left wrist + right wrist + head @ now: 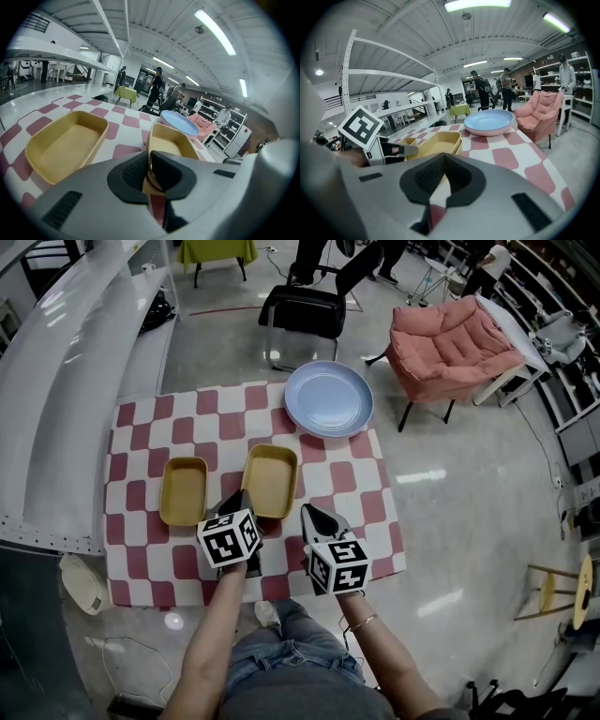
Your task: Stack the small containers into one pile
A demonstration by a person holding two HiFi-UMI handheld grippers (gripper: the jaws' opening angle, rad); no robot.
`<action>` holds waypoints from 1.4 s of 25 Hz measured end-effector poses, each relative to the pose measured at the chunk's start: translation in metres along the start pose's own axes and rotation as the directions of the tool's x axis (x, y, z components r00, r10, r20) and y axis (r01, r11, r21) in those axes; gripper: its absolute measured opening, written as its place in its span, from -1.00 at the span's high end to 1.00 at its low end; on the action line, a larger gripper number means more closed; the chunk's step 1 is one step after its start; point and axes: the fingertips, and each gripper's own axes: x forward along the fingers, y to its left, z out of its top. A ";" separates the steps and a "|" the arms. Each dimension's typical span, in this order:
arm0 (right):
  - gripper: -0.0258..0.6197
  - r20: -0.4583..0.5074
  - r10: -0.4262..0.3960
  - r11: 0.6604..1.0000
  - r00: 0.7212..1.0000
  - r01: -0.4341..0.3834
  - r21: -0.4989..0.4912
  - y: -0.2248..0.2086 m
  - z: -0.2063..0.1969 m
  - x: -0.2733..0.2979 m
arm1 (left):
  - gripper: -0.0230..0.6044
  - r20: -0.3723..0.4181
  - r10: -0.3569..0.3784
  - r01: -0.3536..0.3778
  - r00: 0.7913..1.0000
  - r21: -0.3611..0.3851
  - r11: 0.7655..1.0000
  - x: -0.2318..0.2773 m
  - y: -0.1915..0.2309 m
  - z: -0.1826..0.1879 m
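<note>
Jaws of the left gripper [149, 161] are clenched on the near rim of the right-hand yellow container [171, 143], one dark pad inside the wall and one outside it, close to that container's near left corner. The container is a shallow rounded rectangular tray, empty, with its long side running away from the person; whether its near end is lifted off the cloth cannot be told. The right gripper [442, 161] has its pads pressed together at the tips with nothing between them, and only the checked cloth shows below. It hovers just beside the held container's near right corner, apart from it, and its view shows the left gripper's marker cube [361, 127] off to the left. The second yellow container [65, 145], of the same shape and also empty, lies flat to the left of the first, side by side with it and not touching, a strip of cloth between them. Both sit near the middle of the red-and-white checked cloth [375, 521] that covers the table. A pale blue plate [329, 398] rests at the far right corner of the cloth, apart from both containers. Beyond the table stand a black chair [305, 310] and a pink armchair [450, 343] on the glossy floor.
</note>
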 end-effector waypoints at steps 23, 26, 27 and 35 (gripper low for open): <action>0.89 -0.015 0.250 0.958 0.968 -0.250 -0.138 0.119 0.024 0.035 | 0.69 0.173 0.146 -0.141 0.974 -0.045 0.989 -0.089 0.100 0.033; 0.89 -0.035 0.297 0.942 0.954 -0.298 -0.156 0.143 0.022 0.044 | 0.65 0.185 0.177 -0.172 0.967 -0.043 0.984 -0.104 0.121 0.034; 0.89 -0.041 0.311 0.936 0.950 -0.313 -0.162 0.151 0.021 0.046 | 0.64 0.188 0.186 -0.181 0.964 -0.043 0.983 -0.107 0.128 0.034; 0.89 -0.097 0.384 0.898 0.918 -0.396 -0.192 0.195 0.006 0.065 | 0.54 0.190 0.223 -0.216 0.956 -0.059 0.975 -0.122 0.175 0.025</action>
